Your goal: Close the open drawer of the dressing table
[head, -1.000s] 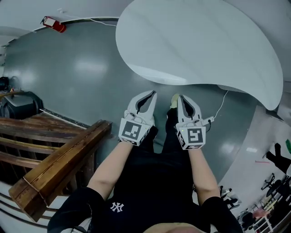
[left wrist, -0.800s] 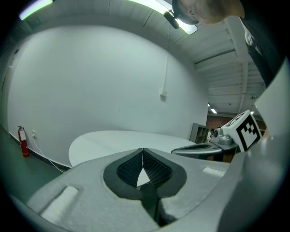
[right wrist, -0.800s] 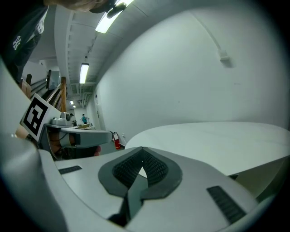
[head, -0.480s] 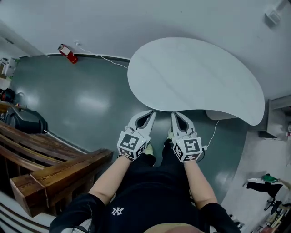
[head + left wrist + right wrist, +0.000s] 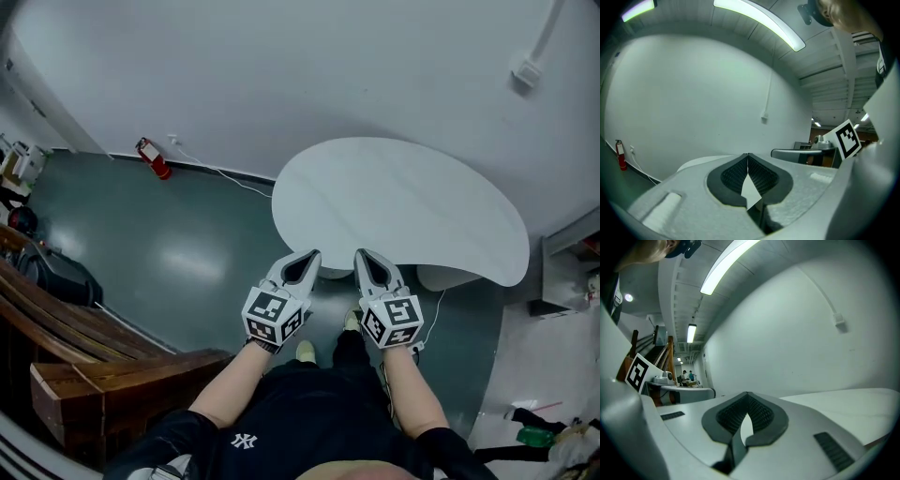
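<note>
Task looking not started. Left gripper [image 5: 302, 258] and right gripper [image 5: 368, 256] are hovering side by side at the near edge of the dressing table [image 5: 403, 202], both clenched on nothing. Drawer isn't showing in any view, probably under the top. Versus a second ago, the table is sitting farther off, with the whole top and far wall showing.

Bare workshop hall: extinguisher [image 5: 153, 159], strip light [image 5: 759, 23].

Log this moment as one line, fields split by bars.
left hand-held gripper: shut, empty | right hand-held gripper: shut, empty | both side by side near front edge of white table | drawer: not in view
</note>
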Motion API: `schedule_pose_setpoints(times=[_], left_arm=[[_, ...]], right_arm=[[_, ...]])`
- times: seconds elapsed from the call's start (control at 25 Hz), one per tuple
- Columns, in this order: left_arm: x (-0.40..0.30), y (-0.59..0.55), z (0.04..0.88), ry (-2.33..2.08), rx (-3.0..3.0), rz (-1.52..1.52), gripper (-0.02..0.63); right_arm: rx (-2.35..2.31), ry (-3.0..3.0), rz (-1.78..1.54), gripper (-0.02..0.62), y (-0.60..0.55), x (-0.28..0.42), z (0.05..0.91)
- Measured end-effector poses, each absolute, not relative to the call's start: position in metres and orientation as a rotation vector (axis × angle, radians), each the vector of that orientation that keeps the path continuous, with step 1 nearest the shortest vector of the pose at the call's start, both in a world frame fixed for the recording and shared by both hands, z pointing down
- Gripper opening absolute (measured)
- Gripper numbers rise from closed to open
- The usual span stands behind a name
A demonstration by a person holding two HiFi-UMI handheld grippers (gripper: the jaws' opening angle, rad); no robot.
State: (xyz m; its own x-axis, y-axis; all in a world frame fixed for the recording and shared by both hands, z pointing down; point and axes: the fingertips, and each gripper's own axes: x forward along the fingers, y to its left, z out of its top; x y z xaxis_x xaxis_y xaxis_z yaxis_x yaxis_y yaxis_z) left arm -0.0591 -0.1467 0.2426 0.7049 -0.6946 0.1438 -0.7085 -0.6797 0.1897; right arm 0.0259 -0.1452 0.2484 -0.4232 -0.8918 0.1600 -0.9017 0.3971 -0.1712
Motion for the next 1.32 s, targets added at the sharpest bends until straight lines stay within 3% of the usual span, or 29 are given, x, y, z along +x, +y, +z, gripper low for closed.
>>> schedule_pose_setpoints(times=[0.36,1.32], left_arm=[[-0.047,-0.143,0.194,-1.104,2.75,0.032,0.011],[-0.061,-0.148,0.192,-1.145,2.749,0.025,0.011]], right_arm=[[1.668,-2.647,0.268,0.015,-0.142,0.025,0.204],[1.678,-2.635,0.223,0.014,-0.146,0.016,0.196]])
